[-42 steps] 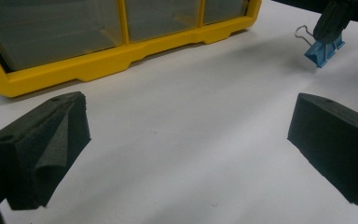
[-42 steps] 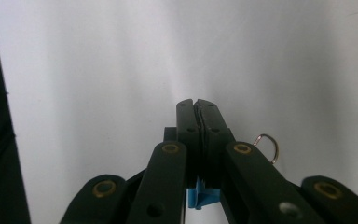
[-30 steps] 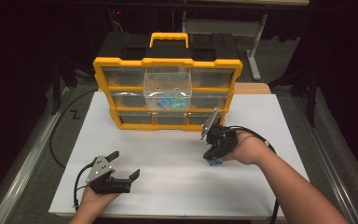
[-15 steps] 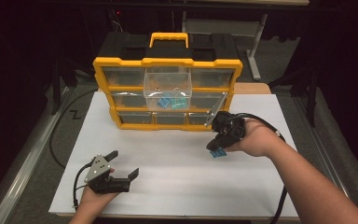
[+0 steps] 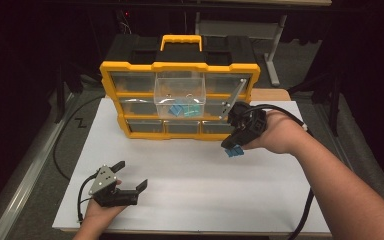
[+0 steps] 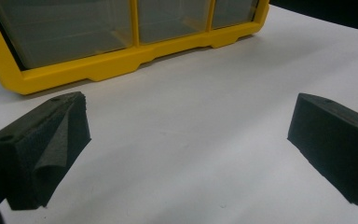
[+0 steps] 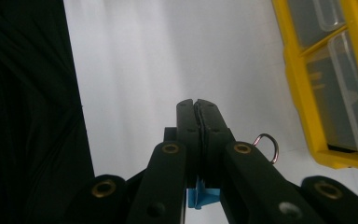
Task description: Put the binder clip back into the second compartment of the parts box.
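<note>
Jaws clamped tight on the right gripper (image 5: 232, 146), and there's a small blue piece (image 5: 234, 151) pinched in them, hanging just off the white board (image 5: 205, 190) at about four o'clock from the yellow organizer (image 5: 180, 100). From the right gripper view, those jaws sit flush against each other, the blue piece (image 7: 200, 196) peeking out low between the arms, a little metal ring (image 7: 266, 145) just beside them at three o'clock. The organizer stands upright at twelve o'clock on the board, and a clear drawer (image 5: 180, 97) juts out of its middle with more blue and teal bits inside. Down at seven o'clock, the left gripper (image 5: 130, 181) rests near the board's front edge, jaws spread wide with nothing between them; its own view shows the bare board and the organizer's (image 6: 121, 65) bottom rail ahead.
</note>
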`<state>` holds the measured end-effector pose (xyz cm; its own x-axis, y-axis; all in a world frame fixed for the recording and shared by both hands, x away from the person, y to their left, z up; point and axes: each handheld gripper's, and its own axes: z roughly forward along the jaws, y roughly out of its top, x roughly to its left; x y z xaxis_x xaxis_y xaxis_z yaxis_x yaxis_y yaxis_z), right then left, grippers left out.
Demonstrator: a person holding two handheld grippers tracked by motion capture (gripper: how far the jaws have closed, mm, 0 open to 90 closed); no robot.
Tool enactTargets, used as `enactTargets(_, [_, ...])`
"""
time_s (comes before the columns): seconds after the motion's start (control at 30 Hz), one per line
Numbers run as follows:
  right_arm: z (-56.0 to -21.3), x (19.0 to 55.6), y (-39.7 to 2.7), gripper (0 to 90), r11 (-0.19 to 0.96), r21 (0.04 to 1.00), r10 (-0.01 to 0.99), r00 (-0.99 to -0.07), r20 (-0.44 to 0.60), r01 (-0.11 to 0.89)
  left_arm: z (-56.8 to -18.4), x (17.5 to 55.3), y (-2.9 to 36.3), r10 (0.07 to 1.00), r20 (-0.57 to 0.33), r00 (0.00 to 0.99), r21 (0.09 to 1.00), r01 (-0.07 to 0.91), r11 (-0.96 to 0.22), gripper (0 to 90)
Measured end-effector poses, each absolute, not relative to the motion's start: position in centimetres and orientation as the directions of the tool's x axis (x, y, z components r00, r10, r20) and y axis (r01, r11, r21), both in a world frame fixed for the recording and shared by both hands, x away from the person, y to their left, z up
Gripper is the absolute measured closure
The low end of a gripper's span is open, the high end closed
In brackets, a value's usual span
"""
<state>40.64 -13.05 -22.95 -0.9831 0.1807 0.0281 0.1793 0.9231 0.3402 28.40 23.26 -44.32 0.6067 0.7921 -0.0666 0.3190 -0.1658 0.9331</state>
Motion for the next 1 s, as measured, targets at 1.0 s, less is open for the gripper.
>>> enactTargets(1.0, [-13.4,41.4,-10.9,90.0,0.923,0.355,0.169,-0.985,-0.030,0.148,-44.3,28.3,23.2,0.788,-0.064,0.612,0.931,0.321,-0.174,0.1])
